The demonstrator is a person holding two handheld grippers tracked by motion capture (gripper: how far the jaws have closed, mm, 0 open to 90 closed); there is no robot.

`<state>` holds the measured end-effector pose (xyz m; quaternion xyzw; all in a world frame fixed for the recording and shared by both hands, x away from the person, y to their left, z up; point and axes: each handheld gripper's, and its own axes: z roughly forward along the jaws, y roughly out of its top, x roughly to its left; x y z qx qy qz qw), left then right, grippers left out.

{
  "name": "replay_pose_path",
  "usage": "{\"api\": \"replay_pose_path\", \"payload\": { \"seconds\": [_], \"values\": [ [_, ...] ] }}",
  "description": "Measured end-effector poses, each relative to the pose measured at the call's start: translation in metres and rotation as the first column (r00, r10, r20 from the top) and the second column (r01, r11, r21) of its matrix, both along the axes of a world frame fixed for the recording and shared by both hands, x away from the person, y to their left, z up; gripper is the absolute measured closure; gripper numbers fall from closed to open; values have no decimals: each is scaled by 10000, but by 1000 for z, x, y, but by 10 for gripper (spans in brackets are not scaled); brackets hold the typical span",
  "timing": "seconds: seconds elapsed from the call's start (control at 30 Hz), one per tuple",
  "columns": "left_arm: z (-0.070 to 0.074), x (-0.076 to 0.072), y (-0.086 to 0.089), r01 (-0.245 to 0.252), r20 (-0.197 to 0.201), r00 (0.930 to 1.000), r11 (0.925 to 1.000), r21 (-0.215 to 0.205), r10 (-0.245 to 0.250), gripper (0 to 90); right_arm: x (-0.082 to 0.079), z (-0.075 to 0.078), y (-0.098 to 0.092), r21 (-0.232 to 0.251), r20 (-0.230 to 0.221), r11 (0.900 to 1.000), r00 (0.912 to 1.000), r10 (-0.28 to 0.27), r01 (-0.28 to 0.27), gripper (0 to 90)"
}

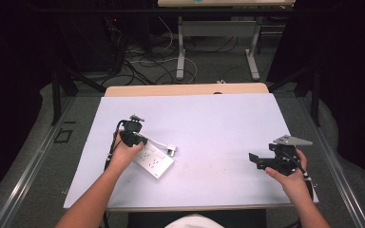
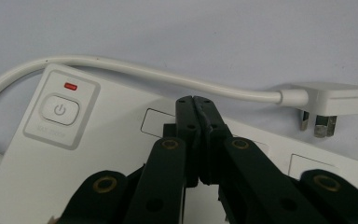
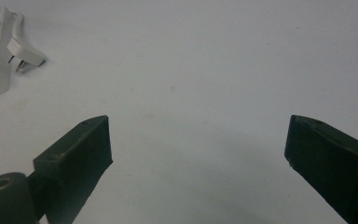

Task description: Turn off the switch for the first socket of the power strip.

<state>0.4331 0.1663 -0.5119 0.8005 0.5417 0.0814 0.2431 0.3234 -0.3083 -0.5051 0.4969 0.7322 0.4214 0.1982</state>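
The left gripper (image 2: 195, 100), jaws clenched empty, hovers over the power strip (image 2: 51, 154); the right gripper (image 3: 198, 140) hangs released above the counter (image 3: 205, 60).

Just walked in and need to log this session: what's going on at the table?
A person works a white power strip on the table with two hand-held tools. The left tool is shut, its tips over the strip's top face near the sockets, with nothing between them. The strip's cable loops round to its plug, lying loose beside it. The right tool is open above bare table.
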Motion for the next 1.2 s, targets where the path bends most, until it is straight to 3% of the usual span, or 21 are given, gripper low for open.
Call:
{"api": "replay_pose_path", "payload": {
  "seconds": [0.7, 0.87, 1.2],
  "values": [
    [0, -1, 0, 33, 79, 10000, 9999, 105, -34, 897, 0, 0, 0, 10, -2, 10000, 10000, 16, -16, 68],
    [-3, 0, 0, 6, -88, 10000, 10000, -74, -7, 898, 0, 0, 0, 26, -11, 10000, 10000, 21, -21, 68],
    [-3, -1, -1, -16, -14, 10000, 10000, -60, 16, 899, 0, 0, 0, 27, -51, 10000, 10000, 3, -3, 68]
  ]
}}
